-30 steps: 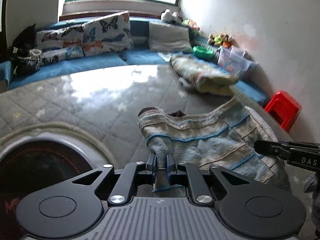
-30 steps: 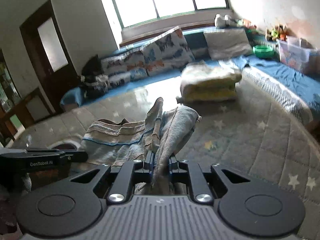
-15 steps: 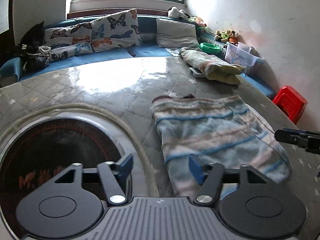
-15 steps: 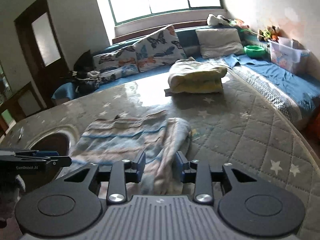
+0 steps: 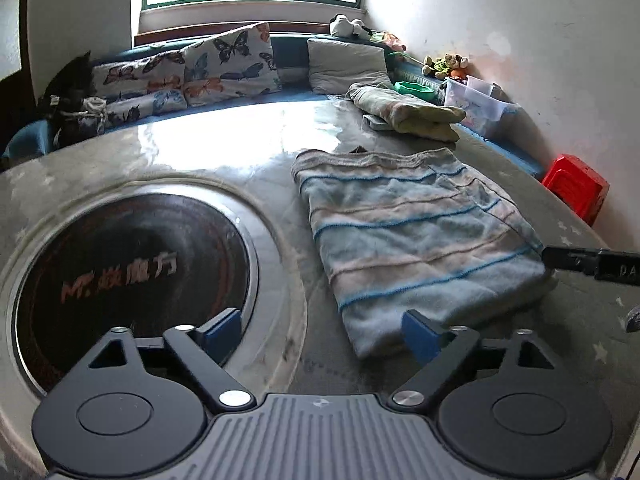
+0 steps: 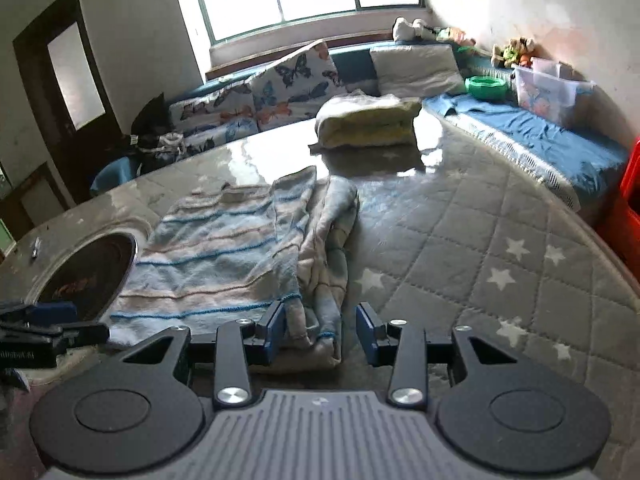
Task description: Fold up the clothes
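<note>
A pale blue and beige striped garment (image 5: 408, 232) lies folded flat on the grey quilted table cover (image 6: 480, 240). My left gripper (image 5: 320, 332) sits at its near left corner with the jaws opening wide. That corner lies loose beside the right pad (image 5: 420, 332), and nothing is gripped. My right gripper (image 6: 320, 334) is at the near right side of the garment (image 6: 224, 252). Its jaws are opening, and the bunched edge of the cloth lies between them without being pinched. Each gripper's tip shows at the edge of the other's view.
A round dark hotplate (image 5: 132, 276) is set into the table left of the garment. A folded yellowish blanket (image 6: 368, 120) lies at the far side. Butterfly cushions (image 5: 224, 64) line a blue bench, with a plastic box (image 6: 548, 88) and a red stool (image 5: 576, 188) at the right.
Both grippers have let go of the garment, which has dropped from a lifted fold to lie flat. Both have drawn back toward the near edge with jaws widening.
</note>
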Demonstrator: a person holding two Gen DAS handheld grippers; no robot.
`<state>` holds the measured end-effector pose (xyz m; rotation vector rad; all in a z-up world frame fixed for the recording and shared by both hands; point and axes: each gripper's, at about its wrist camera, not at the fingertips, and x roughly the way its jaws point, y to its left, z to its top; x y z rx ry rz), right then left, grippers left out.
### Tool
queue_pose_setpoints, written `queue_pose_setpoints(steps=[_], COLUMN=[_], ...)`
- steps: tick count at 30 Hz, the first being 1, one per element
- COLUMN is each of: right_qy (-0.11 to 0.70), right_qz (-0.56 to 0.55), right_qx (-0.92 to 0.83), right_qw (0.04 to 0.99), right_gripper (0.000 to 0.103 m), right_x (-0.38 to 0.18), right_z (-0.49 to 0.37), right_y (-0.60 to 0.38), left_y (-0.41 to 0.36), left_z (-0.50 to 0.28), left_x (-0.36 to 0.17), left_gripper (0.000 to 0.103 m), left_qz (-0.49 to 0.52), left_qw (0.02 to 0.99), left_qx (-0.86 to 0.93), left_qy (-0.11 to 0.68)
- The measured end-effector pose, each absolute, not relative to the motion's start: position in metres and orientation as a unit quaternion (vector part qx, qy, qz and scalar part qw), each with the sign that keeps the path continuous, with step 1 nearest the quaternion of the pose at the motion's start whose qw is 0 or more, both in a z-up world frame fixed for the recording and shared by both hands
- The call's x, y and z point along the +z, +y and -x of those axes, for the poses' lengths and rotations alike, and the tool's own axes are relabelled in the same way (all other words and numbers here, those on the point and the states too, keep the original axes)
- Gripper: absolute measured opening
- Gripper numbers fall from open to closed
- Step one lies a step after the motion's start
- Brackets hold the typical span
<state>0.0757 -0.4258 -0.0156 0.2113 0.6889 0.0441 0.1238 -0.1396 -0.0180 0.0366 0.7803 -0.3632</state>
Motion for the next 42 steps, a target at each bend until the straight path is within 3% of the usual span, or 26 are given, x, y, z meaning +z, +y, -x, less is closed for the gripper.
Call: queue_pose_setpoints(steps=[6,9,14,20,33,42], right_qy=[0.336,0.340,0.339,0.340,0.323,0.323], right_qz=[-0.088,-0.078,-0.085,-0.077,-0.040,-0.032], right_qx=[0.041,0.051,0.058,0.055,0.037,0.020], right_qw=[0.937,0.936,0.935,0.936,0.945,0.946], right_gripper=[0.056,0.058,0.063,0.079,0.103,0.103], right_x=[-0.016,-0.020,-0.022,-0.024,-0.020,-0.019], right_z=[-0.056,-0.047,-0.037,-0.030,-0.018,-0.014], right_y=[-0.411,-0.401,-0.393,-0.383,-0.361,-0.354], left_y=[-0.134,-0.133,-0.132,-0.130,-0.121,-0.114], left_z=[-0.106,-0.099,-0.091,-0.084,-0.075,-0.069], left_x=[-0.021,-0.022,-0.020,-0.022,-0.023,-0.023], left_gripper=[0.100,0.103,0.103,0.103,0.103,0.103], left_qz=[-0.015,-0.016,-0.017,-0.018,-0.004,-0.004], left_qw=[0.907,0.905,0.904,0.902,0.900,0.901], left_qx=[-0.172,-0.173,-0.177,-0.176,-0.175,-0.170], left_qy=[0.383,0.387,0.388,0.393,0.399,0.400])
